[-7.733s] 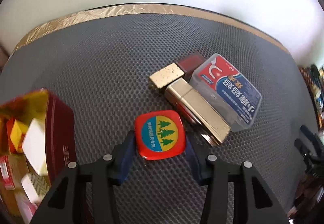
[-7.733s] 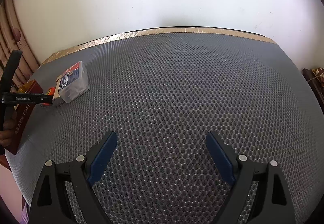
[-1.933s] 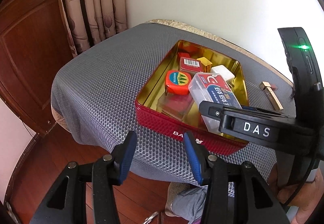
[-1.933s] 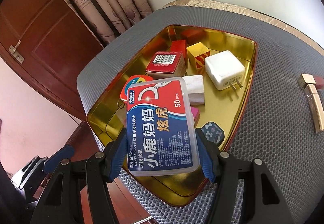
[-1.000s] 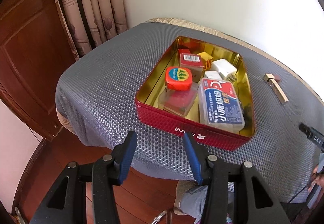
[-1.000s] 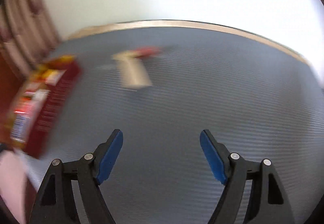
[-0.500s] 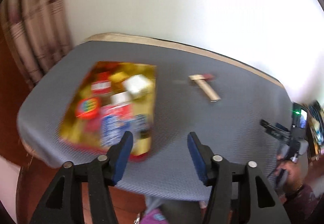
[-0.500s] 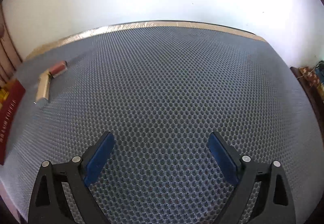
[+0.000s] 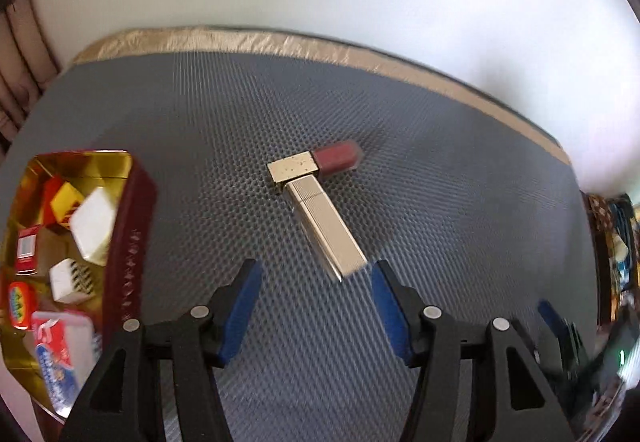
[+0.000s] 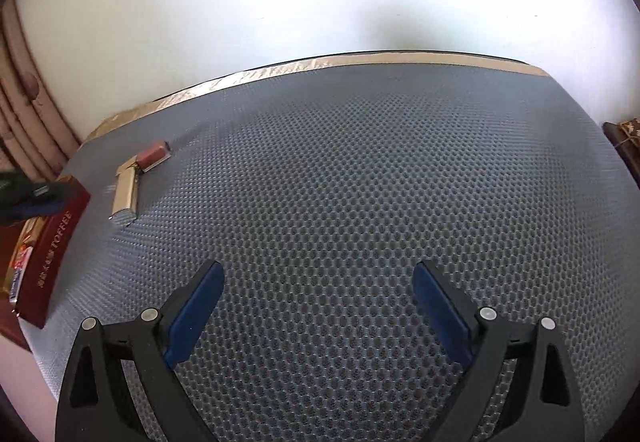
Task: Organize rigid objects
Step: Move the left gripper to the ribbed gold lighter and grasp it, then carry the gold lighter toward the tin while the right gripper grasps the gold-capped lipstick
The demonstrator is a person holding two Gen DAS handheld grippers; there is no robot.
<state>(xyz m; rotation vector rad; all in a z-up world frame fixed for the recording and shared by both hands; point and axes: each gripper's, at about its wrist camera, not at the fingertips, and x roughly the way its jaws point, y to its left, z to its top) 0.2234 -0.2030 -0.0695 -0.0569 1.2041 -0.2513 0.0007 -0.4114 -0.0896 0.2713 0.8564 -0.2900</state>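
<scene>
While both grippers' jaws gape empty, the gold lipstick (image 9: 324, 220) lies just ahead of the left gripper (image 9: 316, 306)

Black grippers (image 9: 316, 298), blue-padded jaws

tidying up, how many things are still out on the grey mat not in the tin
2: a gold tube in front of the left gripper, and a gold-and-red tube touching its far end. Nothing else shows.

On the tabletop (image 9: 440, 146) the lipstick (image 9: 325, 224) lies right of the tin (image 9: 132, 226), which holds small boxes (image 9: 92, 228), its cap (image 9: 312, 164) behind it.
</scene>
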